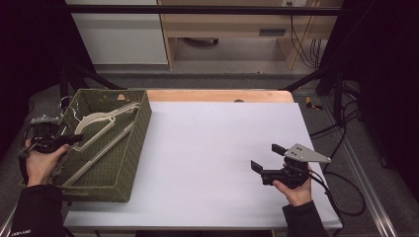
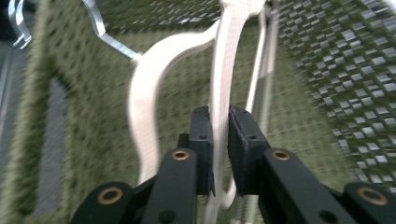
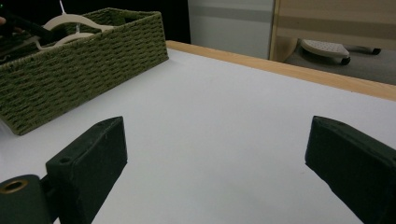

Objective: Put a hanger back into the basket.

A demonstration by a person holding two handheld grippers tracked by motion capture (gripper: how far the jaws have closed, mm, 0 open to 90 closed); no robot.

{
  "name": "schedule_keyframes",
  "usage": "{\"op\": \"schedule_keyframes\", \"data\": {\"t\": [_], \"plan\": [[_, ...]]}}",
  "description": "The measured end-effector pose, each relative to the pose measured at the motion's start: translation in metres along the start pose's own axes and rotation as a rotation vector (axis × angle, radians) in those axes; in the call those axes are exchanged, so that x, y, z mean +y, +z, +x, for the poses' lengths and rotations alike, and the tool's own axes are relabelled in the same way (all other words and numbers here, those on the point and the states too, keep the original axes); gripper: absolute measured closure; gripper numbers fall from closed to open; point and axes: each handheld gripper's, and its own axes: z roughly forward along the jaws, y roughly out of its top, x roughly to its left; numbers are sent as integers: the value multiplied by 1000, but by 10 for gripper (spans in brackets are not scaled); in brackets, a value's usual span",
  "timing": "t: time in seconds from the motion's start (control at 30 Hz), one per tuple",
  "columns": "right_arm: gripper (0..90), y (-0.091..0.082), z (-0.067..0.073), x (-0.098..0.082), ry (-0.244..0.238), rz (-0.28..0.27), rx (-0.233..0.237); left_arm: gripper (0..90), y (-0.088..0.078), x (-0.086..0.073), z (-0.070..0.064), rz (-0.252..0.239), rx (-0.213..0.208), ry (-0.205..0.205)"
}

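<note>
White table (image 1: 217, 148) lying open across its middle and far side; a gripper is finding free passage anywhere right of the basket (image 1: 131, 148). Basket walls are boxing in the left edge. Inside, hangers (image 1: 106, 121) are crossing the floor, leaving narrow gaps. Left gripper (image 2: 220, 154) is sitting among them, fingers (image 2: 201, 140) straddling one hanger bar. Right gripper (image 1: 269, 158) is hovering near the table's right side, nothing between its spread fingers (image 3: 88, 163).
</note>
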Motion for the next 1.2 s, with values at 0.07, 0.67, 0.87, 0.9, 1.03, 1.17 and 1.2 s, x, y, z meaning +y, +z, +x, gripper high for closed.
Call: {"op": "schedule_keyframes", "data": {"t": [0.07, 0.67, 0.87, 0.9, 1.03, 1.17, 1.2], "plan": [[60, 0, 0, 0, 4, 2, 1, 719, 2, -2, 2, 23, 30, -20], [57, -3, -1, 1, -5, -7, 3, 378, -49, -8, -41, -174, -34, 18], [53, -5, -2, 1, -1, -22, 5, 197, -67, -10, -92, -345, -175, 126], [53, -5, -2, 1, -2, -25, 7, 171, -68, -10, -98, -361, -192, 134], [50, -7, -3, 1, -2, -29, 6, 75, -70, -14, -128, -418, -277, 180], [47, -10, -4, 2, -3, -38, 8, 40, -63, -20, -151, -419, -323, 221], [47, -11, -4, 2, -5, -40, 10, 38, -60, -23, -155, -421, -334, 226]]}}
